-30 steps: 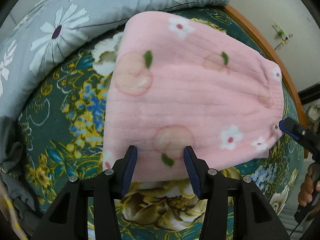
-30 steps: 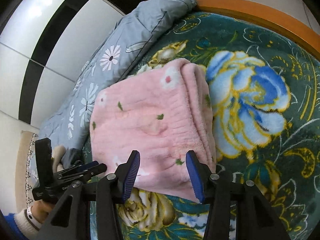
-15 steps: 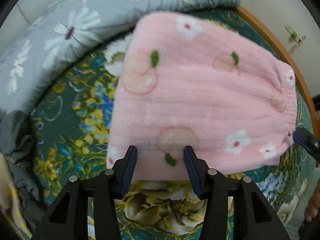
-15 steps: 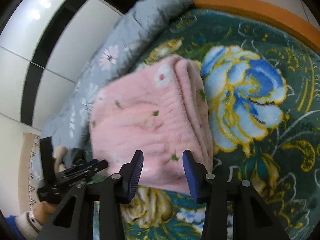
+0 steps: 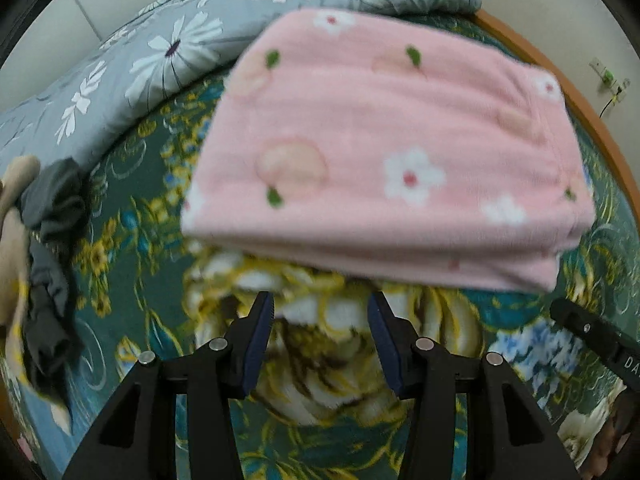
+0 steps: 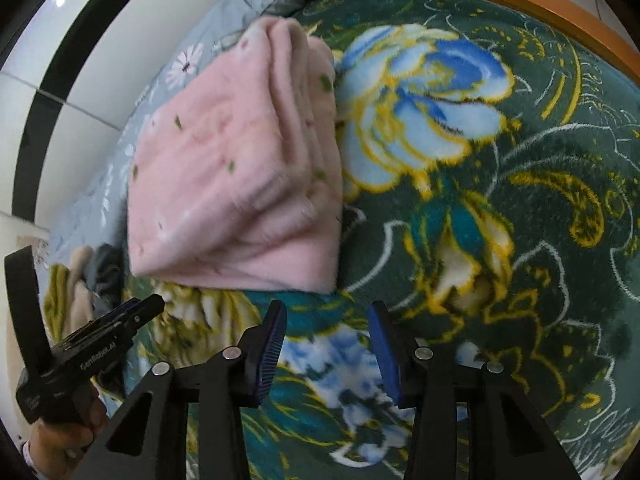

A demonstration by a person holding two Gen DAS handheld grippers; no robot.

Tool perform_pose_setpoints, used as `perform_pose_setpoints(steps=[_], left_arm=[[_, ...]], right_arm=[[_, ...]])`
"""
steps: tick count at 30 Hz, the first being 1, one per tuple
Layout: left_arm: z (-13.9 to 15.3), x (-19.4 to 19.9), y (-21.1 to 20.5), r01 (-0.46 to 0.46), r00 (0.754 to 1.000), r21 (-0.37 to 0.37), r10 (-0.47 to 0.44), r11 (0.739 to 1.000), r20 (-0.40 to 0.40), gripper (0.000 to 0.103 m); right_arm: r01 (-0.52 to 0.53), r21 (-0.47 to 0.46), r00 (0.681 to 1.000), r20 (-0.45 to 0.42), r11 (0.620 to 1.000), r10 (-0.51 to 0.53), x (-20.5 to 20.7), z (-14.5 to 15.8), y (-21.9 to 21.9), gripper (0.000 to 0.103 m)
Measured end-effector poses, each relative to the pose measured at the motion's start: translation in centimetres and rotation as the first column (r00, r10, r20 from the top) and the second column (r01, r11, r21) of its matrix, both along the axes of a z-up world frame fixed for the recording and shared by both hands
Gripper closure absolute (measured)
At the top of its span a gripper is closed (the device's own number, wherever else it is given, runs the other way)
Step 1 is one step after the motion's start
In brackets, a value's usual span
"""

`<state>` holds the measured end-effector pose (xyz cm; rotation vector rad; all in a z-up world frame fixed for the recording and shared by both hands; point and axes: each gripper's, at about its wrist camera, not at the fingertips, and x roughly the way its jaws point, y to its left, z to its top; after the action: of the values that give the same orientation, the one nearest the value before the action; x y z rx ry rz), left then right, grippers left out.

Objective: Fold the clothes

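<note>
I see the pink garment (image 5: pixel 384 152) folded square at twelve o'clock on the bed (image 6: pixel 500 240); both my grippers (image 5: pixel 320 334) (image 6: pixel 328 344) hang spread, empty; it lies neat.

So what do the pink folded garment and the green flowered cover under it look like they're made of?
Pink garment: looks like soft fleece or plush, matte, with fuzzy blurred edges and thick layers. Green flowered cover: probably a plush blanket, with visible short fuzzy pile.
</note>
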<state>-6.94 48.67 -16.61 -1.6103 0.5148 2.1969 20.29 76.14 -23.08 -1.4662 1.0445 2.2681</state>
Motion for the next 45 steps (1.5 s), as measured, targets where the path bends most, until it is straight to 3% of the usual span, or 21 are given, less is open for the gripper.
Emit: perform_pose_setpoints(steps=[6, 9, 11, 14, 20, 31, 39, 45], left_arm=[[-1.8, 2.2, 0.6, -0.012, 1.0, -0.019, 0.012, 1.0, 0.011, 0.053], [-2.3, 2.8, 1.3, 0.006, 1.0, -0.023, -0.006, 1.0, -0.011, 0.042], [-2.5, 3.2, 1.7, 0.019, 0.999, -0.026, -0.02, 0.999, -0.045, 0.041], [-2.6, 3.8, 2.1, 0.031, 0.996, 0.008, -0.03, 1.0, -0.089, 0.03], [-2.6, 4.8, 2.0, 0.015, 0.985, 0.073, -0.002, 0.997, -0.17, 0.022], [-4.3, 6.2, 2.1, -0.054, 0.967, 0.189, 0.099, 0.98, -0.236, 0.019], [-4.4, 6.4, 1.6, -0.074, 0.96, 0.231, 0.132, 0.97, -0.246, 0.014], [-4.7, 6.8, 1.9, -0.073, 0.96, 0.22, 0.129, 0.973, -0.249, 0.012]], right_arm=[[-0.065, 0.088, 0.998, 0.006, 0.994, 0.065, -0.5, -0.4, -0.5, 0.056], [-0.092, 0.134, 0.996, 0.0, 0.987, 0.093, -0.9, -0.4, -0.9, 0.049], [-0.11, 0.165, 0.994, -0.004, 0.98, 0.112, -1.1, -0.4, -1.1, 0.044], [-0.117, 0.201, 0.992, -0.017, 0.973, 0.123, -1.3, -0.4, -1.4, 0.042], [-0.094, 0.258, 0.991, -0.069, 0.961, 0.116, -1.0, -0.5, -1.5, 0.04], [-0.073, 0.347, 0.98, -0.149, 0.935, 0.132, -1.4, -1.0, -2.0, 0.03], [-0.05, 0.387, 0.975, -0.182, 0.921, 0.129, -1.8, -1.6, -2.7, 0.027], [-0.038, 0.385, 0.972, -0.199, 0.922, 0.124, -1.3, -1.7, -2.9, 0.026]])
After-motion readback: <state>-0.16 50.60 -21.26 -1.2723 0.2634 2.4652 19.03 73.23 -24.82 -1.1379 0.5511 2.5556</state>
